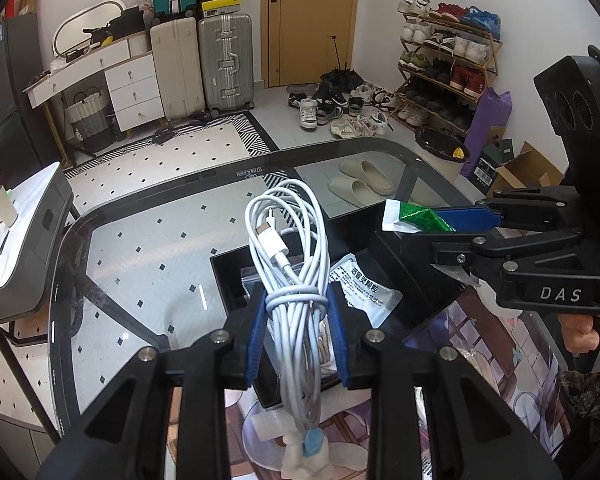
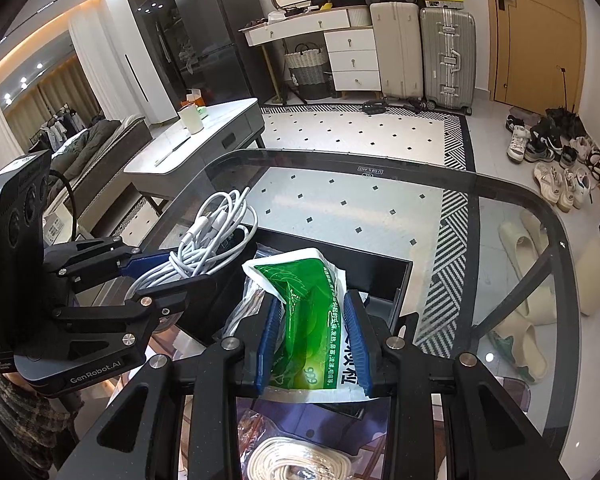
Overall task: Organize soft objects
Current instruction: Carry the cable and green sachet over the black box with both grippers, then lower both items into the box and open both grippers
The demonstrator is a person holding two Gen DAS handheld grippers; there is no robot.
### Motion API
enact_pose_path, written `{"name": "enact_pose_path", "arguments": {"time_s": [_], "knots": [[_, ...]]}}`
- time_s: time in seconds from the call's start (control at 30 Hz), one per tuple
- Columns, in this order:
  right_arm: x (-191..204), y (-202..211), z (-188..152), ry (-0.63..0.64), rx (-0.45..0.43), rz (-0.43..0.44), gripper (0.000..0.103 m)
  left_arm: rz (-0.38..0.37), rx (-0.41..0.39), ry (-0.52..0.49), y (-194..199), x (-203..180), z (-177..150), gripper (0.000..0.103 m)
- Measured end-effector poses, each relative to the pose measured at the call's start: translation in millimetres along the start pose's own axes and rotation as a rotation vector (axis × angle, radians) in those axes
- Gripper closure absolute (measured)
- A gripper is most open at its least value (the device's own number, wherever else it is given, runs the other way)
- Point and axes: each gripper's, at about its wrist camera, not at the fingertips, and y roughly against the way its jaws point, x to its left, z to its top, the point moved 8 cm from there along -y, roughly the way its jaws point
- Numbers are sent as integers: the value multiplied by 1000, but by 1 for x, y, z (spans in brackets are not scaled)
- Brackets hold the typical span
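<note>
My left gripper is shut on a coiled white charging cable and holds it upright above a black open box on the glass table. My right gripper is shut on a green and white packet, held over the same box. The right gripper with its packet also shows in the left wrist view, right of the cable. The left gripper with the cable shows at the left of the right wrist view. A white printed pouch lies in the box.
The glass table has a dark rounded rim. A picture mat lies near me, with a coiled cream cord in a bag on it. A white side table stands left. Slippers lie on the floor beneath the glass.
</note>
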Motion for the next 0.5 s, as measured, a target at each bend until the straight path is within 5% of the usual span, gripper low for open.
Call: {"name": "enact_pose_path", "arguments": {"time_s": [0.5], "knots": [[-8, -25, -1, -27, 26, 8, 70, -25, 12, 11, -22, 1, 0, 76]]}}
